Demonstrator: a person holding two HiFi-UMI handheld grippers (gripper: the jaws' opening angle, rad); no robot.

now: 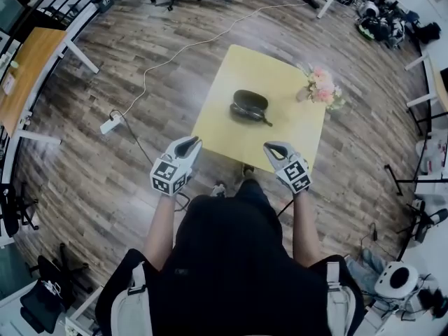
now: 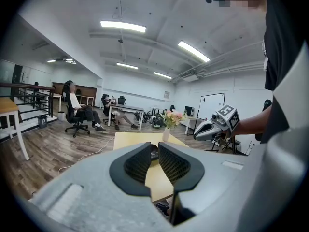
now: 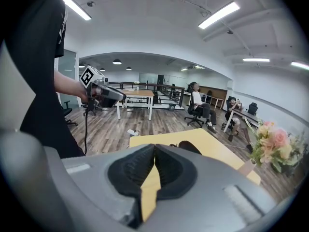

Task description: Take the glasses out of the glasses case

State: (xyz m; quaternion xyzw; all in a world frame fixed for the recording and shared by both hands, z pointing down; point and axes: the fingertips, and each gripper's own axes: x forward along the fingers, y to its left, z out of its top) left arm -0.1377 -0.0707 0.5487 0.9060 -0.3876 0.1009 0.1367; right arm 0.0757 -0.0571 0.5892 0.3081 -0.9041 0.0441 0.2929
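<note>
Two tools hung by the worktop's [image 1: 234,68] near edge: left tool [image 1: 189,144] open a crack, right tool [image 1: 274,148] pinched together. Dark glasses case [image 1: 249,105] sat mid-worktop, long axis running left-right.

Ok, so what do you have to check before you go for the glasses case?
1. Glasses case within reach: ok. It lies mid-table, ahead of both grippers.
2. Left gripper empty: ok. Its jaws stand slightly apart with nothing between them.
3. Right gripper ready to grasp: not ok. Its jaws are together and empty, so they must open first.
4. Case lid open: cannot tell. The case is too small and dark in every view.
5. Flowers out of the way: ok. They stand at the table's right edge, apart from the case.
</note>
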